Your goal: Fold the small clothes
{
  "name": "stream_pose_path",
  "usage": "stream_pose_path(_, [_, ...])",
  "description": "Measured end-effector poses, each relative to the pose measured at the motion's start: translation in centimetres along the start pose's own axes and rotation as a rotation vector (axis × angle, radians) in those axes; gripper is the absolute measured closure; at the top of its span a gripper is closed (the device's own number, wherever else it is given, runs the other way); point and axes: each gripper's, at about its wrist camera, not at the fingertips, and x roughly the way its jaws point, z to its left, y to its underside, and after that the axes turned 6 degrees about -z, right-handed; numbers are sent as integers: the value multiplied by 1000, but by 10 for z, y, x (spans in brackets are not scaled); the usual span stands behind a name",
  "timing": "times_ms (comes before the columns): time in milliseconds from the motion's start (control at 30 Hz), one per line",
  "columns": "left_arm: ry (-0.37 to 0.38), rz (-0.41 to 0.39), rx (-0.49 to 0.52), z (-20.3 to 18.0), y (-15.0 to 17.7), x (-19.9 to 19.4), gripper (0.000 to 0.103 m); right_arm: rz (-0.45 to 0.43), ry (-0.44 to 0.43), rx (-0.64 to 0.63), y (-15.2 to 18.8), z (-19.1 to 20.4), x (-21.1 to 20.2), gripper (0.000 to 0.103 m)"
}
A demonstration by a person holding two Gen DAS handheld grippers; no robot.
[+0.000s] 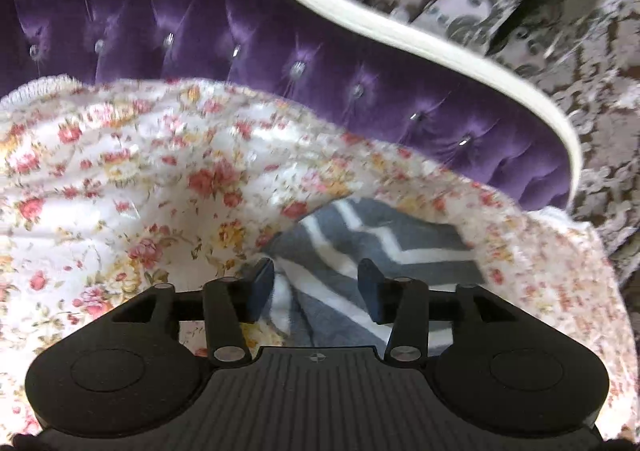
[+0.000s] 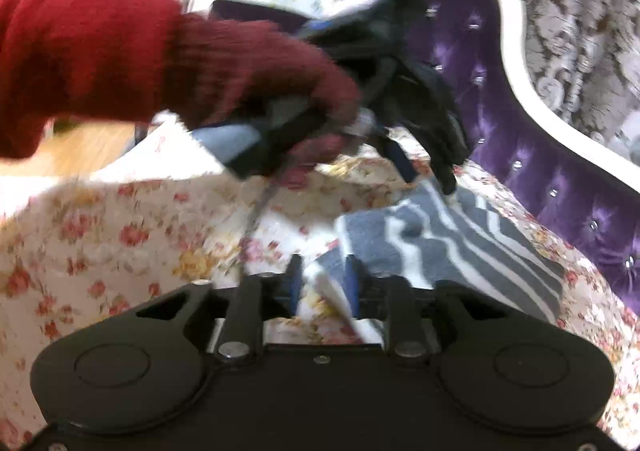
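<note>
A small grey garment with white zigzag stripes (image 1: 372, 251) lies on a floral bedspread (image 1: 120, 179). My left gripper (image 1: 316, 287) is open, its fingers apart just above the garment's near part. In the right wrist view the same garment (image 2: 460, 243) lies ahead, and my right gripper (image 2: 324, 283) is shut on its white near corner (image 2: 328, 283). The left gripper (image 2: 430, 175) shows in that view too, held by a hand in a red sleeve (image 2: 120, 63), with its fingertips at the garment's far edge.
A purple tufted headboard (image 1: 200, 27) with a curved white frame (image 1: 400, 35) rises behind the bedspread. Grey patterned wallpaper (image 1: 560, 11) lies beyond it. The floral bedspread (image 2: 100, 219) stretches to the left.
</note>
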Motion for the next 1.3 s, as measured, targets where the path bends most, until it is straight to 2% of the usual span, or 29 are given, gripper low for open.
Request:
stream_pose_path(33, [5, -9, 9, -2, 1, -9, 52, -13, 2, 35, -1, -5, -3, 49])
stream_pose_path(100, [21, -18, 13, -6, 3, -21, 48, -31, 11, 108, -5, -20, -7, 47])
stream_pose_path(233, [79, -12, 12, -16, 16, -43, 46, -35, 56, 270, -5, -49, -15, 40])
stream_pose_path(433, [148, 37, 40, -37, 46, -51, 45, -23, 129, 522, 6, -98, -27, 39])
stream_pose_path(533, [152, 42, 97, -51, 59, -48, 45, -23, 160, 607, 12, -113, -33, 39])
stream_pose_path(667, [141, 47, 152, -64, 67, -41, 45, -11, 202, 667, 20, -127, -38, 39])
stream_pose_path(800, [77, 27, 158, -63, 72, -43, 45, -4, 208, 697, 23, -132, -39, 39])
stream_pose_path(1000, [28, 56, 95, -54, 69, -35, 46, 0, 201, 692, 22, -130, -37, 39])
stream_pose_path(1067, [41, 40, 76, -54, 68, -36, 47, 4, 201, 687, 22, -130, -36, 39])
stream_pose_path(1100, [51, 21, 72, -55, 67, -38, 59, 5, 202, 688, 22, -130, -36, 39])
stream_pose_path(1133, [57, 5, 66, -55, 65, -40, 84, 4, 203, 691, 22, -130, -36, 39])
stream_pose_path(1167, [53, -5, 46, -53, 64, -41, 94, 3, 203, 694, 23, -131, -37, 39])
stream_pose_path(1300, [87, -9, -123, -28, 64, -44, 97, 11, 209, 697, 24, -132, -38, 39])
